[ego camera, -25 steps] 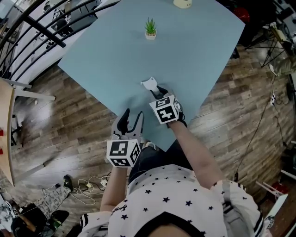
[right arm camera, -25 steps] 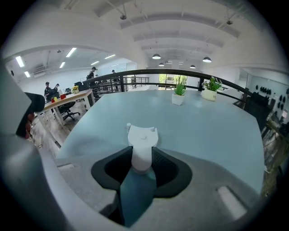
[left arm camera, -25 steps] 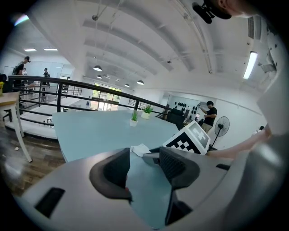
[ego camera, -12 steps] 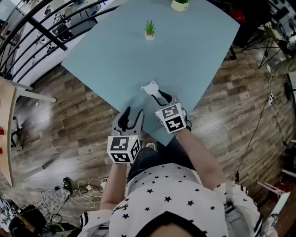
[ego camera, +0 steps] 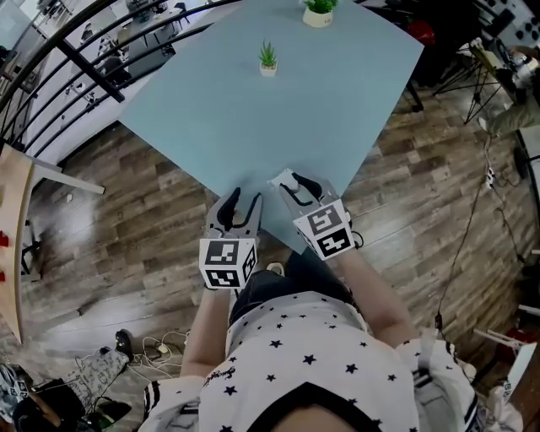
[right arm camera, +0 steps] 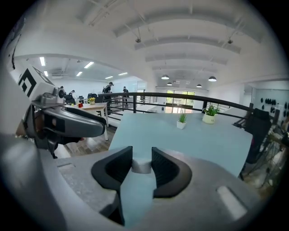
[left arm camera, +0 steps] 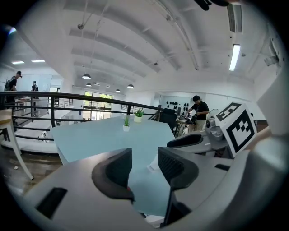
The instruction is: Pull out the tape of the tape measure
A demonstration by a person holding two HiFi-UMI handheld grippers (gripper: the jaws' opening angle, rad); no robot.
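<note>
The tape measure [ego camera: 283, 180] is a small white case, gripped at the tips of my right gripper [ego camera: 294, 187] over the near corner of the light blue table [ego camera: 253, 110]. In the right gripper view its grey-white body [right arm camera: 141, 166] is pinched between the two black pads of the right gripper [right arm camera: 141, 162]. My left gripper [ego camera: 240, 201] hovers just left of it with its jaws apart; they have just been closing a little, with nothing between them. In the left gripper view the left gripper [left arm camera: 144, 164] frames a sliver of the white case [left arm camera: 152, 163] beyond the gap. No tape shows outside the case.
A small green plant in a white pot [ego camera: 267, 59] stands mid-table, and a second potted plant [ego camera: 318, 10] at the far edge. Wooden floor surrounds the table, with a black railing [ego camera: 76, 55] at left and cables [ego camera: 160, 342] on the floor near my feet.
My right gripper has drawn the tape measure back from the table toward the near corner and my body. My left gripper shifted slightly up and forward, its jaws a little narrower.
</note>
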